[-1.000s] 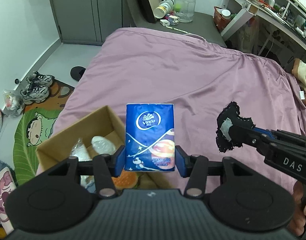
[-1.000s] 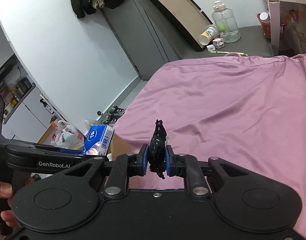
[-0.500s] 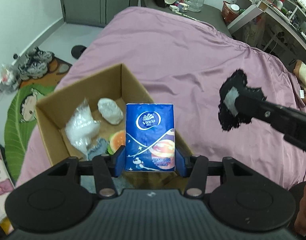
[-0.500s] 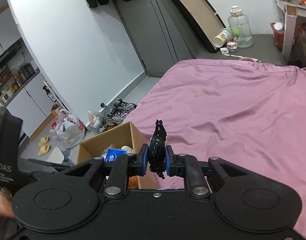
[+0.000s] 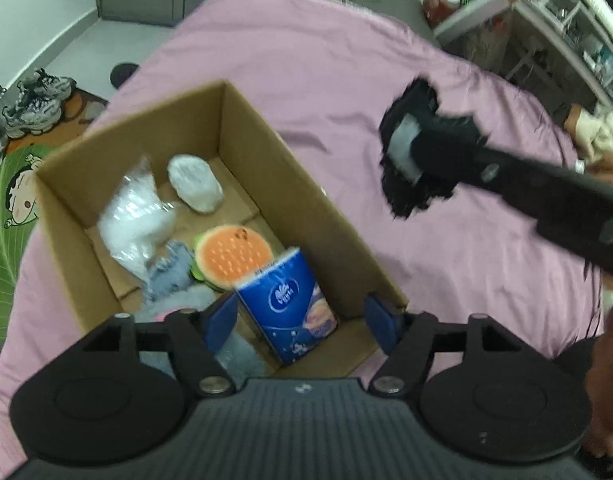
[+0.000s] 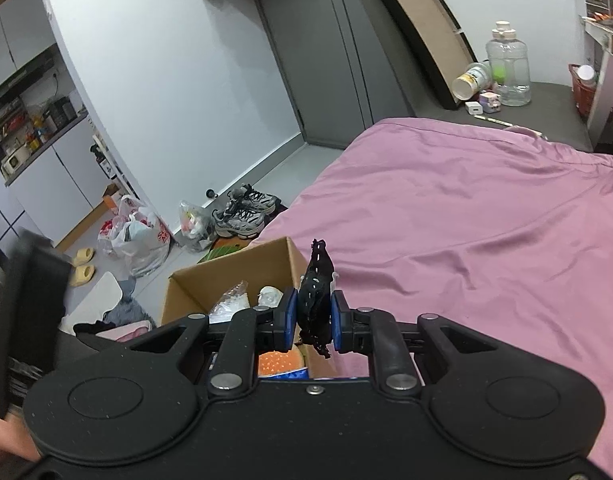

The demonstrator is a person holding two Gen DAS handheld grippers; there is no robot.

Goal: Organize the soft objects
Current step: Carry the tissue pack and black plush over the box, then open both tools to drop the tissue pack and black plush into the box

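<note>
Left wrist view: left gripper jaws just spread, blue tissue pack loose inside cardboard box. Right gripper clamped on black fabric piece.

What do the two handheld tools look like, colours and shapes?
Both are matte black plastic. The left tool has two round discs flanking a ribbed centre panel, angled linkage arms with silver pivot bolts, and blue finger pads. The right tool matches: speckled black body, round discs, silver bolts, blue pads.

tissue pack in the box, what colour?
Blue, with a white logo; the tissue pack shows best in the left wrist view.
</note>
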